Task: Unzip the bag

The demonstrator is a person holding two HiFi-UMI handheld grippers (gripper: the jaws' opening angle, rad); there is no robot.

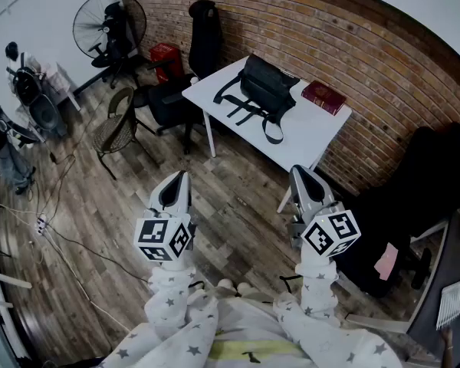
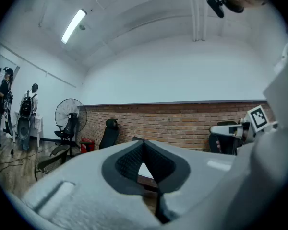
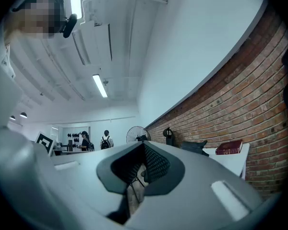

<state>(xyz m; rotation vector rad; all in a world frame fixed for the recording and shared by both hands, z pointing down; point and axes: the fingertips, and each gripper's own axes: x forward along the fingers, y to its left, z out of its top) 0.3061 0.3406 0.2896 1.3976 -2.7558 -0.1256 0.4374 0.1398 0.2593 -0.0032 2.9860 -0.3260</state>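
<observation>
Two people (image 3: 105, 140): small, left of centre in the right gripper view; one wears a backpack.
One fan (image 1: 107, 23): upper left of the head view, standing on the wood floor (image 1: 77, 205).
One red box (image 1: 166, 57): top of the frame, by the brick wall (image 1: 353, 44), between the fan and a tall chair; any print is too small to read.
Four chairs: a wicker chair (image 1: 113, 131) left of centre; a tall black chair (image 1: 205, 35) at the wall; a low black chair (image 1: 167, 102) at the table's left side; a big black chair (image 1: 425, 190) at the right edge.
Left gripper (image 1: 181, 176) (image 2: 143, 143): mine, lower left of centre, held over the floor; its jaws are pressed together with nothing between them.
One table (image 1: 307, 140): white, upper centre.
One bag (image 1: 264, 89): black, lying on the table with its straps trailing toward the near edge, well apart from both of my grippers; I cannot tell how its zip stands.
One book (image 1: 323, 96): red, on the table right of the bag, not touching it; cover print too small to read.
Right gripper (image 1: 299, 172) (image 3: 144, 147): mine, lower right of centre; jaws closed tight, empty.
Two marker cubes: one per gripper, black-and-white square patterns.
One pink sheet (image 1: 386, 261): lower right, against the big black chair.
</observation>
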